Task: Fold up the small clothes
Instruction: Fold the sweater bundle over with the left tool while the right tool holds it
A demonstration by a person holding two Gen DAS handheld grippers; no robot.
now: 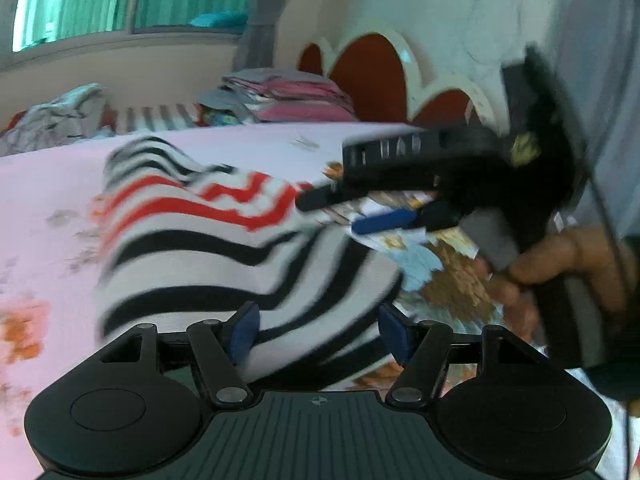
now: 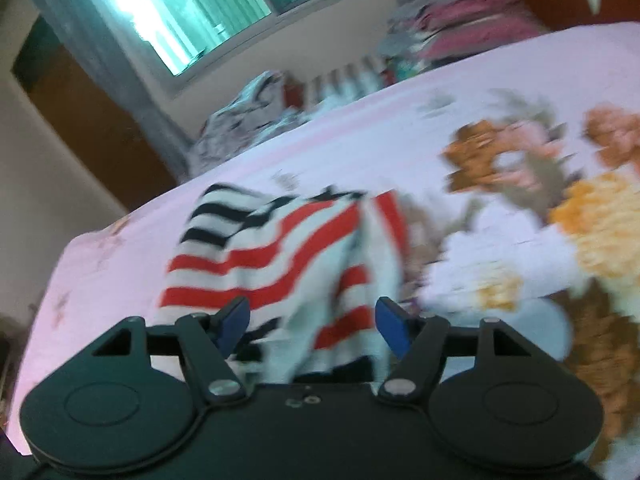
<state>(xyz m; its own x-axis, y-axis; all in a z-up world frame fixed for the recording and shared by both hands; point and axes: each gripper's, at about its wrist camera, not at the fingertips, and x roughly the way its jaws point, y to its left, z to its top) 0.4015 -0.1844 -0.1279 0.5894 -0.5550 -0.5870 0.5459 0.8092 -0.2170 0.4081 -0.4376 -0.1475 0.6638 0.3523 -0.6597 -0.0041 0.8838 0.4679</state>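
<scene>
A small striped garment [image 1: 208, 248], white with black and red bands, lies bunched on the pink floral bed sheet [image 1: 52, 184]. My left gripper [image 1: 318, 336] is open, its blue pads either side of the garment's near edge. My right gripper [image 1: 344, 212] shows in the left wrist view at the right, held by a hand, its jaws apart over the garment's right edge. In the right wrist view the same garment [image 2: 280, 264] lies between the spread blue pads of my right gripper [image 2: 314, 326]. Both views are motion-blurred.
A stack of folded pink and grey clothes [image 1: 288, 96] sits at the far side of the bed by the red and white headboard [image 1: 372, 68]. A crumpled pile of patterned clothes [image 1: 56, 116] lies at the far left. A window with green curtains [image 2: 200, 4] is behind.
</scene>
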